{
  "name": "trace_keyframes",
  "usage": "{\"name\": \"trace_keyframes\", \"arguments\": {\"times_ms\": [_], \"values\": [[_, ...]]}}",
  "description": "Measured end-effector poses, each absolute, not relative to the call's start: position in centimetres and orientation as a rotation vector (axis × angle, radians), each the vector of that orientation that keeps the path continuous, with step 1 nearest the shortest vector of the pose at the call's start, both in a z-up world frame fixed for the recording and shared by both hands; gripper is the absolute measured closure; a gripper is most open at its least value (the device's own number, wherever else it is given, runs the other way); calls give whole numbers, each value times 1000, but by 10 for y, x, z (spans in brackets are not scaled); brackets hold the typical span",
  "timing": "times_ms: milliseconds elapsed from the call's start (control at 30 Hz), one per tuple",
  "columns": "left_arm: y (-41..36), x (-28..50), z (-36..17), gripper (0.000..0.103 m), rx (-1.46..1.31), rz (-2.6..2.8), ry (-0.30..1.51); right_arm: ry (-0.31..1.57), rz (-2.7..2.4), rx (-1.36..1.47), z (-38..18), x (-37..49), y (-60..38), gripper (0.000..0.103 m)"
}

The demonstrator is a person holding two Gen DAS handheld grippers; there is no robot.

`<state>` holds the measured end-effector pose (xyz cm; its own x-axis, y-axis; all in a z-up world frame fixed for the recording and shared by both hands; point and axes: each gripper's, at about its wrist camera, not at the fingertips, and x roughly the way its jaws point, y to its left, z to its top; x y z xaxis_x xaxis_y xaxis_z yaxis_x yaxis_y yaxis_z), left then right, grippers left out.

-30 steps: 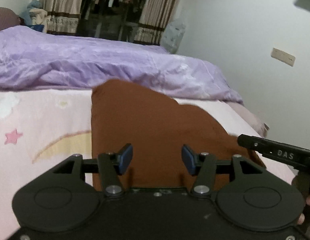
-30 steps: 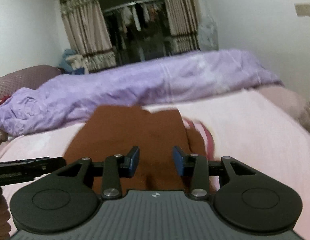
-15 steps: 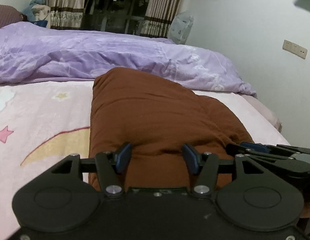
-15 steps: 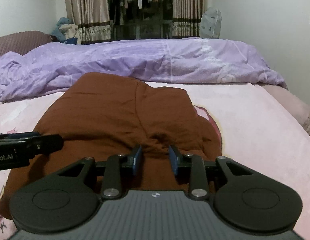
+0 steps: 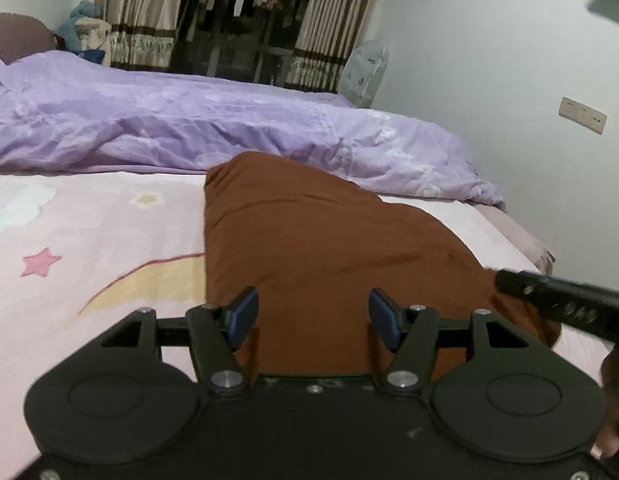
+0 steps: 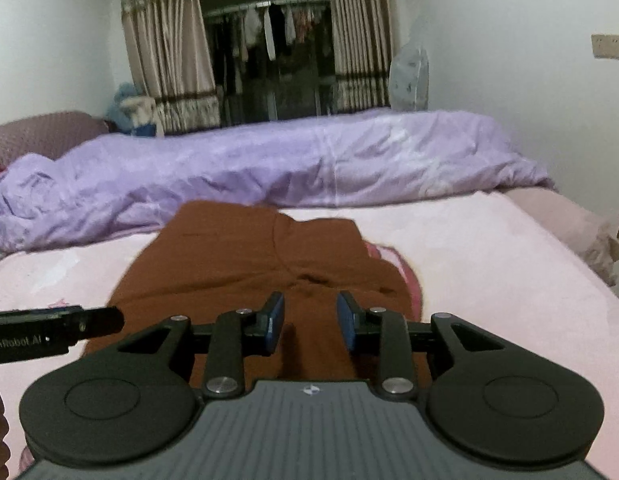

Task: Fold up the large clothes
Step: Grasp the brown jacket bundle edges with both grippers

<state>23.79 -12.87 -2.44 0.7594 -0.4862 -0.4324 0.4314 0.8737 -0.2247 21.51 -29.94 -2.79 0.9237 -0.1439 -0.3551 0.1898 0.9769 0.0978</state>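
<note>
I see the brown garment [image 5: 333, 248] on the pink bed sheet [image 5: 89, 240], its long axis running from near to far. Its near edge lies under both claws. My left gripper [image 5: 313, 314] and right gripper [image 6: 309, 322] both stand open, holding nothing.

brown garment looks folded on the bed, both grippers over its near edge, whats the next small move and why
Probably lower the right gripper onto the near hem of the brown garment and pinch there: a small pucker sits just beyond its pads. Both grippers, the left gripper too, stand open with only cloth behind them, gripping nothing.
</note>
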Motion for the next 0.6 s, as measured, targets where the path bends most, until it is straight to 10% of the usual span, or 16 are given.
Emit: {"name": "trace_keyframes", "arguments": {"times_ms": [600], "values": [[-134,211,-73,37,-105,-598,573,420,-154,203,-83,200,-322,67]]}}
